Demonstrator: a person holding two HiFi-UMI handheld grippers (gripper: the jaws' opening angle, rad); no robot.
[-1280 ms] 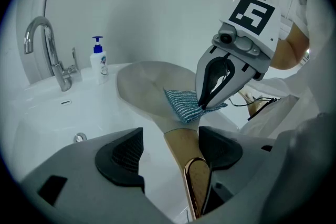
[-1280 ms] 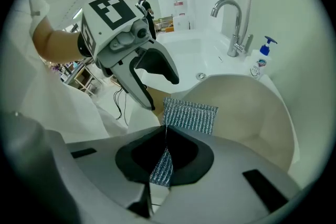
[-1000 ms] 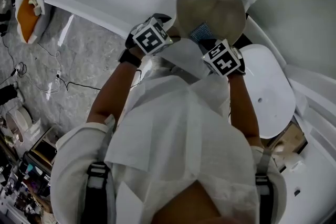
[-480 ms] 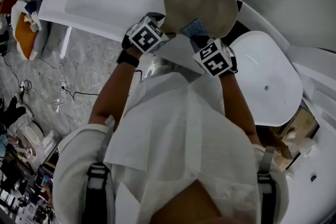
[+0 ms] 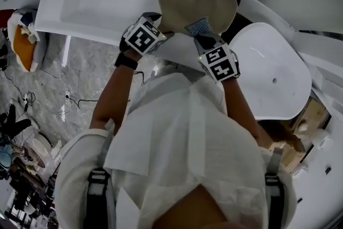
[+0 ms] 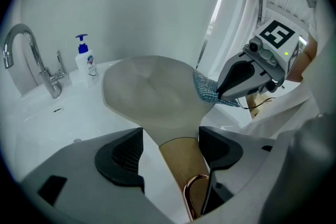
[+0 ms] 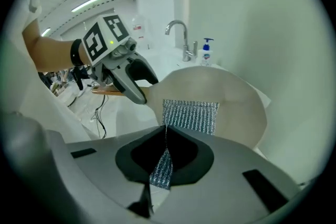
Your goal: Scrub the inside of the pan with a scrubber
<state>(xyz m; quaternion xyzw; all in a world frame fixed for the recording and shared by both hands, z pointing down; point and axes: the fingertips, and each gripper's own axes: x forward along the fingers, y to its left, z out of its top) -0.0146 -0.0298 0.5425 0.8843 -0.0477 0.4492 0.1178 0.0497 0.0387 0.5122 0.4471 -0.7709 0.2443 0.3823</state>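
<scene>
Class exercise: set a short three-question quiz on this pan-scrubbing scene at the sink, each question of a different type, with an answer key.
1. True or false: the right claw is shut on the scrubber.
2. Which part of the pan sits between the jaws of the left claw? A) the rim B) the wooden handle C) the lid
3. Fill in: the soap bottle stands beside the ____.

Key: 1 true; 2 B; 3 tap.
</scene>
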